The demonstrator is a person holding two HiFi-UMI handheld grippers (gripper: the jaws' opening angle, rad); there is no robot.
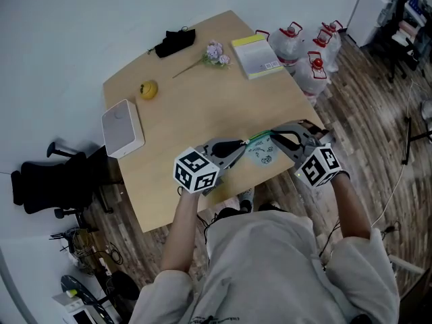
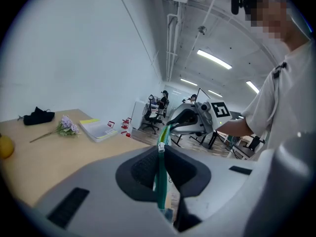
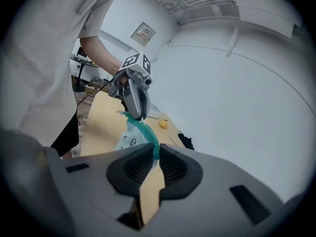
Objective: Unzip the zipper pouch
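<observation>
Pouch (image 1: 263,155) hangs half-hidden between left gripper (image 2: 161,151) and right gripper (image 3: 155,151), both clamped on its green zipper (image 2: 159,181).

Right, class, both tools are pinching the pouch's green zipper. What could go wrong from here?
1. The left tool and right tool each pinch only the thin zipper strip, so it could slip out under a pull.
2. The pouch hangs by the table edge; if released, it may fall to the floor.
</observation>
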